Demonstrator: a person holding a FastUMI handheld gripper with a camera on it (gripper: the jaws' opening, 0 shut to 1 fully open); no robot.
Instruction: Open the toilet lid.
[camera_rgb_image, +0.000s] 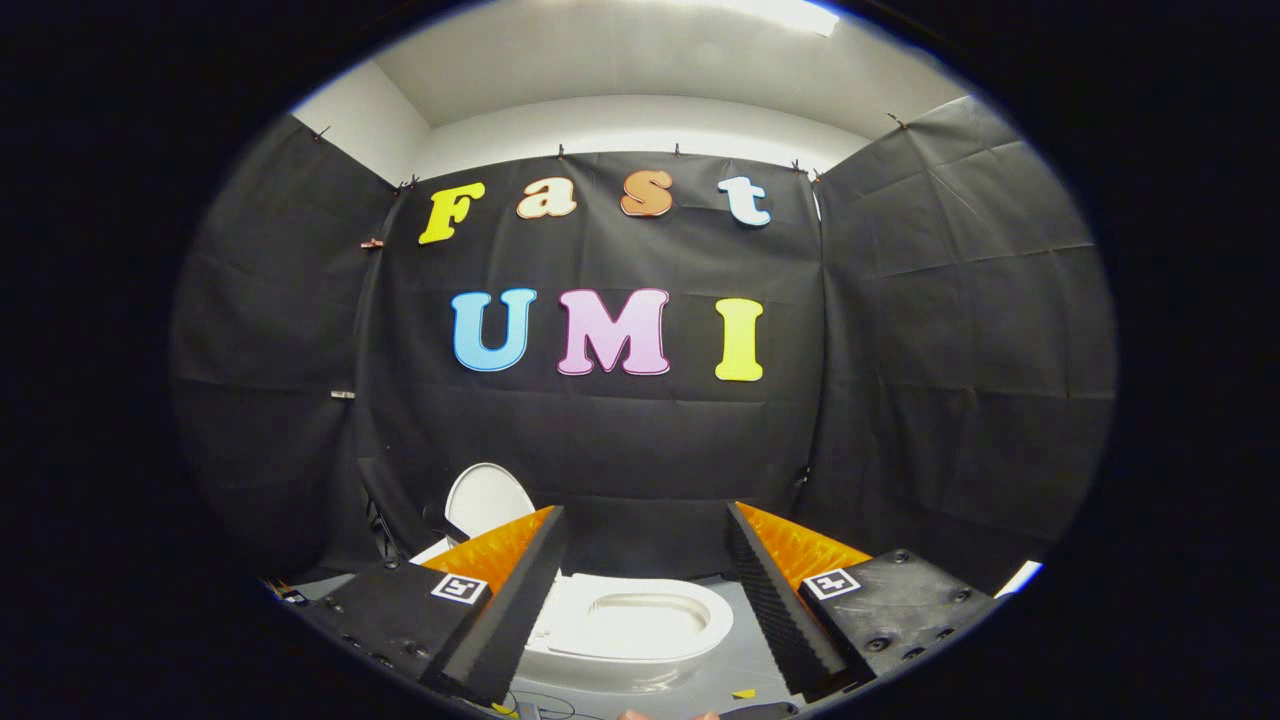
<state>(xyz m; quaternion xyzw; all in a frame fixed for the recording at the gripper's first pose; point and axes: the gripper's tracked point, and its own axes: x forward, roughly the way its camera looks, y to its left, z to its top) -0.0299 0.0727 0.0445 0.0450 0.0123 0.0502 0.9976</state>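
1. Looking from the left: lid (487, 497) stands upright behind the left finger (510, 600), up and left of the bowl (640, 625).
2. Bowl sits between the fingers, seat ring showing, well below them.
3. Gripper (640, 610) is spread wide, pinching nothing; right finger (775, 600) is right of the bowl.
4. My guess: lifting's basically done, so next is just backing off without bumping the lid.

The left finger (505, 600) hides the toilet (640, 625) at its nine o'clock side, rim and bowl alike. The raised lid (487, 500), at ten o'clock from the bowl, loses its lower edge behind that finger. Small scraps (742, 693) on the floor at five o'clock are too small to tell.
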